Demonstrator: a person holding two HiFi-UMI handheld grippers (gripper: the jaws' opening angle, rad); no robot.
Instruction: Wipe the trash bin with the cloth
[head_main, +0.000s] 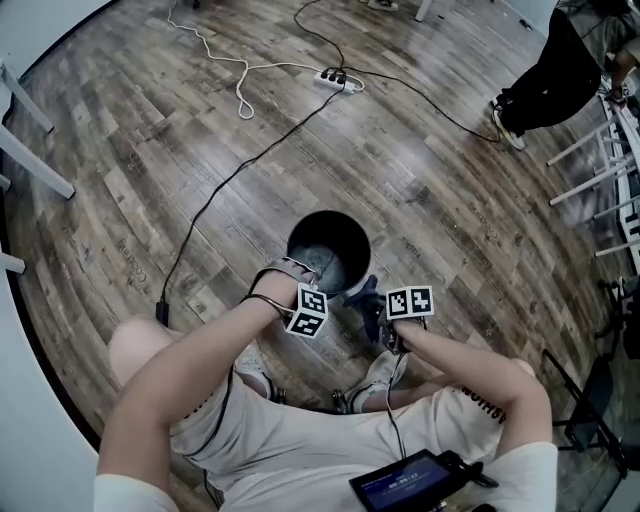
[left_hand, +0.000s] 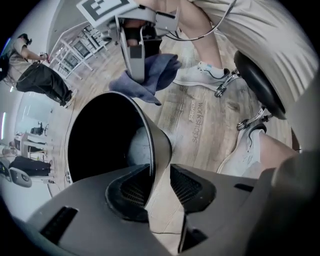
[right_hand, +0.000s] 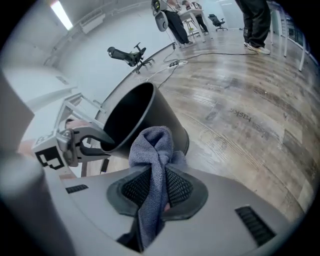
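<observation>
Head view: The black trash bin is standing upright on the wood floor, just ahead of the seated person's knees. The left gripper is pointing steeply down at the near rim of the bin, in my judgement to steady it. The right gripper is hovering just beside the bin's near right side, carrying the cloth. A power strip and its cables are lying well beyond the bin. A standing person is well away from the bin at the far right. Neither is obstructing the work.

Left gripper view: The left gripper is straddling the bin's rim with its jaws apart. One pad is sitting inside the wall and the other outside, with a gap showing, so nothing is being clamped. A sneaker and a stool are crowding the floor beside the bin, limiting access on that side.

Right gripper view: The right gripper is pinching the blue-grey cloth tightly between its pads. The cloth's free end is bunching up towards the bin's outer wall without touching it. The wall is presenting itself clear for wiping, in my judgement.
</observation>
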